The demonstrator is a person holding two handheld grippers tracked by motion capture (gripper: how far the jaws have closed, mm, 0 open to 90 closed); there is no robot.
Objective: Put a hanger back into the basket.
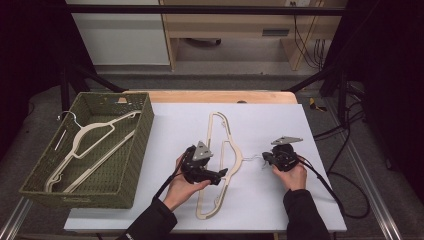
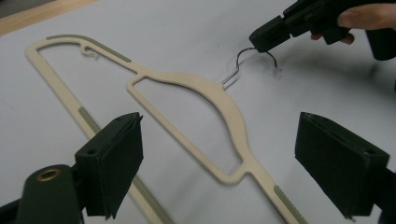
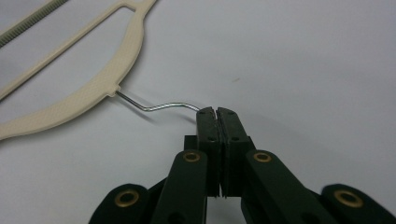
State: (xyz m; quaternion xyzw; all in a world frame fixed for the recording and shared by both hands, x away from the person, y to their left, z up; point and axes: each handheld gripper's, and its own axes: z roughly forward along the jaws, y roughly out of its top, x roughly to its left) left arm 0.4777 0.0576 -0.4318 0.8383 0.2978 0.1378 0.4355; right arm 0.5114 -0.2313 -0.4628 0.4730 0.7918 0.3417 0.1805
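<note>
Two cream hangers are in play, and the one in hand is the cream hanger [image 1: 223,150] lying flat on the white sheet [image 1: 260,200] that covers the table, well to the right of the woven green basket [image 1: 135,150] as the high view shows it. Its wire hook [image 1: 254,159] points away from the basket, toward the right gripper [image 1: 266,159], whose jaws are pressed together on the end of that hook; in the right gripper view the two black pads meet with the thin wire [image 3: 163,106] running out from between their tips to the hanger's curved shoulder [image 3: 93,88]. The left gripper [image 1: 218,175] sits on the basket's side of the same hanger, low over its lower arm, with its jaws standing wide apart; in the left gripper view the two pads [image 2: 116,163] frame the hanger's neck and crossbar [image 2: 229,126] with nothing between them touching, so it grips nothing. That view also shows the right gripper [image 2: 266,39] farther off, clamped on the hook [image 2: 243,60] just above the sheet. Each gripper is held by a hand coming out of a dark sleeve from the near edge of the table. The second hanger [image 1: 85,145] lies slanted inside the basket, its metal hook [image 1: 67,117] toward the basket's far left corner, well apart from both grippers.
</note>
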